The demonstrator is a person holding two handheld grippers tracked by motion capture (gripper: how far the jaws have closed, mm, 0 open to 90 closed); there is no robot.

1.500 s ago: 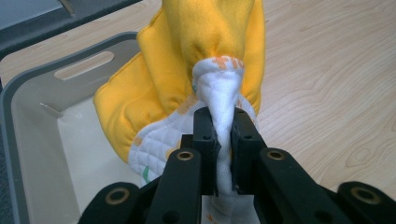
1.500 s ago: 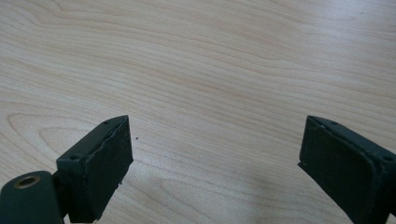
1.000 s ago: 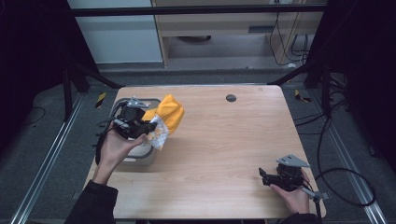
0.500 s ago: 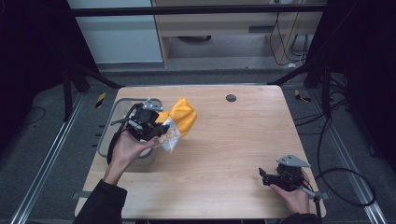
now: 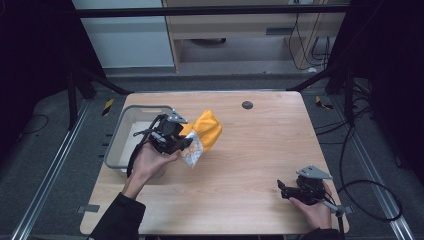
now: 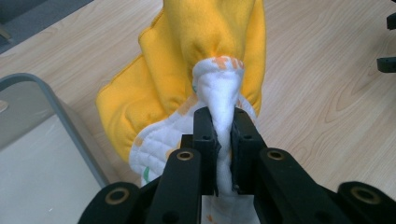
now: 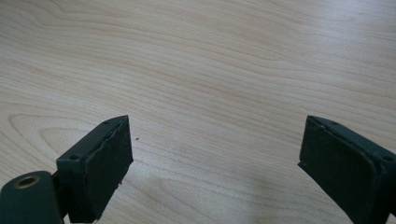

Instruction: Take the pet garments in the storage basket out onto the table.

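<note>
Nearest the person, the right gripper rests low at the near right corner of the wooden table, held in the right hand. In the right gripper view its jaws stand wide apart over bare wood grain with nothing between them; the tips of both jaws are cut off by the frame edges.

Farther in, on the left, the left hand holds the left gripper. Its jaws are clamped on a white quilted fold of a yellow cloth item, which looks like a padded bib or small garment with orange and green print on the white side. The exact kind of article cannot be made out, and its lower part is hidden behind the jaws. From the high view the cloth hangs raised above the table, just right of a grey plastic bin. The bin's inside is partly hidden by the hand and gripper.

Against the frame half a second ago, the left gripper and cloth have moved slightly rightward, clear of the bin's edge; the right gripper is unchanged.

Beyond, a small dark round mark sits near the table's far edge.
</note>
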